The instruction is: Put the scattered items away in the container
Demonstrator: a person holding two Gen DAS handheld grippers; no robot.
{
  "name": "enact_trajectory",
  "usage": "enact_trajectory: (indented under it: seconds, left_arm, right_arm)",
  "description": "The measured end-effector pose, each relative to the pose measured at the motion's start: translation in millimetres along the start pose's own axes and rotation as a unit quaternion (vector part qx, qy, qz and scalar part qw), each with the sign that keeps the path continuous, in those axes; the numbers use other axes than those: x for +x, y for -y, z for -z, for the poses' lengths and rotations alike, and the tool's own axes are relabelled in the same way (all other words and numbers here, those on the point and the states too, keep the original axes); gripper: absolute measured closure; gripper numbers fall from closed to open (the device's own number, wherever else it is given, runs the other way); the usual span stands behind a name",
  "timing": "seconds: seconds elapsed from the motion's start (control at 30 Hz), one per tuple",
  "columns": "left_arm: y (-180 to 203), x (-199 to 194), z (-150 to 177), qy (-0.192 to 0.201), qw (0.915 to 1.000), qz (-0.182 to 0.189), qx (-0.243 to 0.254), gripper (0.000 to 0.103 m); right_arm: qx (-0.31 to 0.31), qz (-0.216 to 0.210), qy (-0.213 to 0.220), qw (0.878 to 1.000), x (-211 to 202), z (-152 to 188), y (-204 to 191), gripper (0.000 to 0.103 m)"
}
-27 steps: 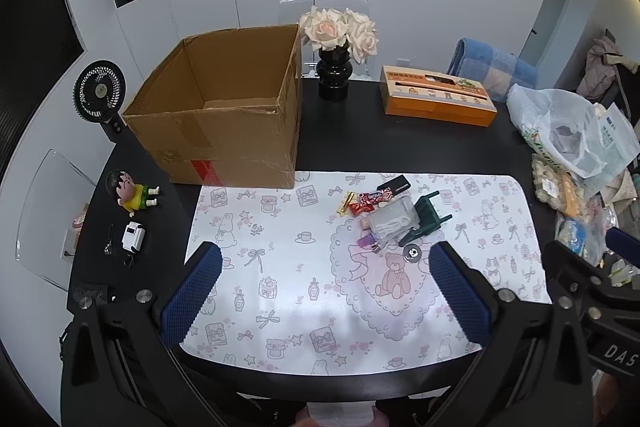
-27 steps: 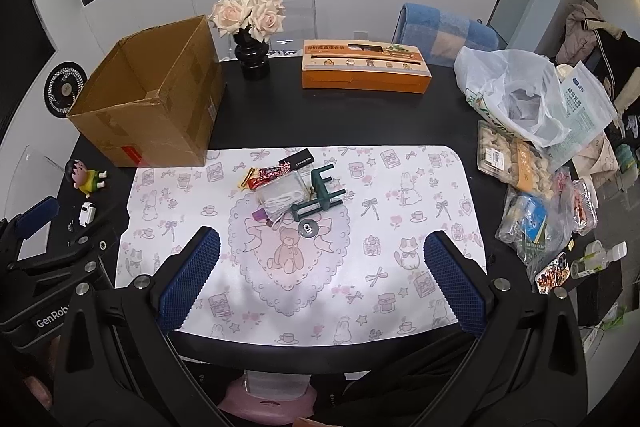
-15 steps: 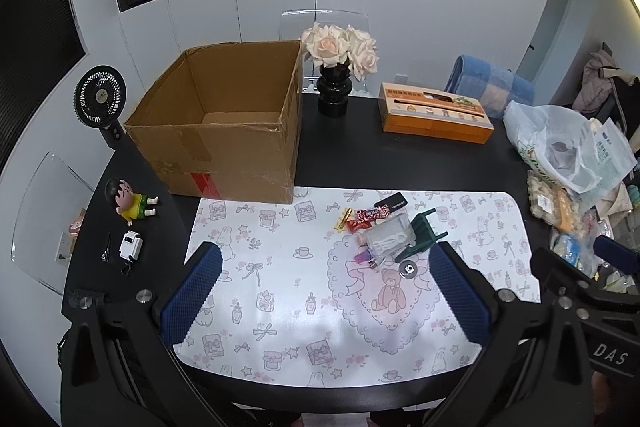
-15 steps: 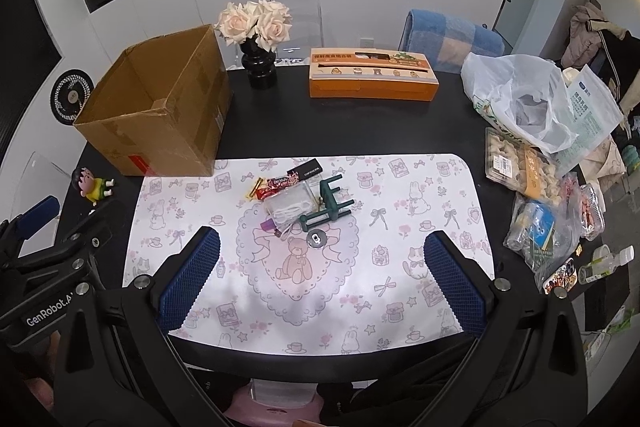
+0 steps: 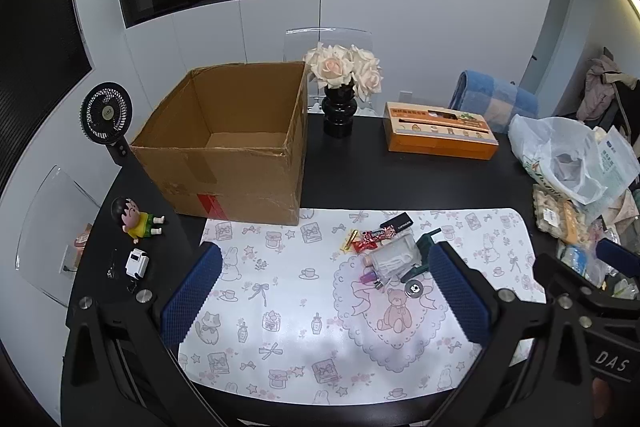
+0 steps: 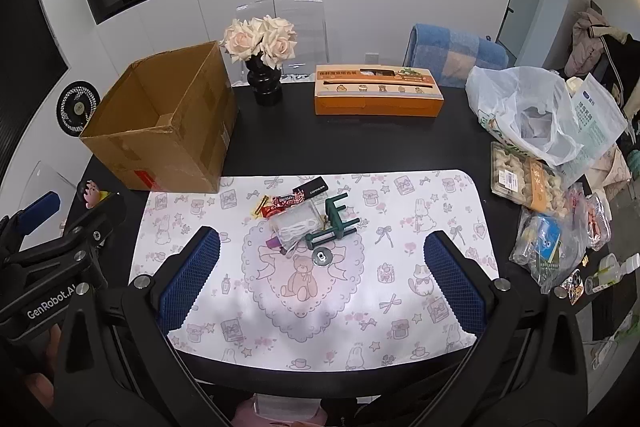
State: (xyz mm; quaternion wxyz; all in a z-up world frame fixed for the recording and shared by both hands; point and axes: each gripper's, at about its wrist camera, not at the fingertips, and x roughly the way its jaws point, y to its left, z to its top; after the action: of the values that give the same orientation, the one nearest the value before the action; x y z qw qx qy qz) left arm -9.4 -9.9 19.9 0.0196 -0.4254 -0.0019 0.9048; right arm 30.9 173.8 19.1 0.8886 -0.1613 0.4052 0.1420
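A black table in a white-walled room carries a patterned placemat. On the mat's heart motif lies the scattered pile: a red candy wrapper, a black card, a clear packet, a green toy chair on its side and a small round metal piece, all touching or just beside one another. The open cardboard box stands empty at the mat's far left corner, with a vase of roses just beside it. The left gripper and right gripper hover above the mat's near edge, both spread wide and holding nothing.
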Motion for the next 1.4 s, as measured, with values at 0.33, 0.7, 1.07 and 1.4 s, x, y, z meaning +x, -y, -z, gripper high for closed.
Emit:
enact_trajectory:
  seconds: [0.33, 0.7, 1.07, 1.4]
  left_arm:
    - [-1.0, 0.5, -2.7, 0.011, 0.9999, -0.006, 0.001, 0.000]
    - [-2.9, 5.1, 1.9, 0.004, 1.0000, -0.002, -0.004, 0.000]
    - [-1.8, 8.3, 6.2, -0.001, 1.0000, 0.002, -0.005, 0.000]
    - [-4.4, 9.4, 8.7, -0.002, 0.9999, 0.005, -0.012, 0.000]
  right_arm:
    - [-0.010, 0.021, 0.021, 1.000, -0.6, 0.8, -5.4, 0.000]
    - [-0.010, 0.023, 0.018, 1.000, 2.6, 3.9, -6.4, 0.000]
    - [-0.003, 0.023, 0.011, 1.000, 6.4, 5.7, -2.4, 0.000]
    - [0.000, 0.028, 0.012, 1.000, 5.6, 5.9, -5.9, 0.000]
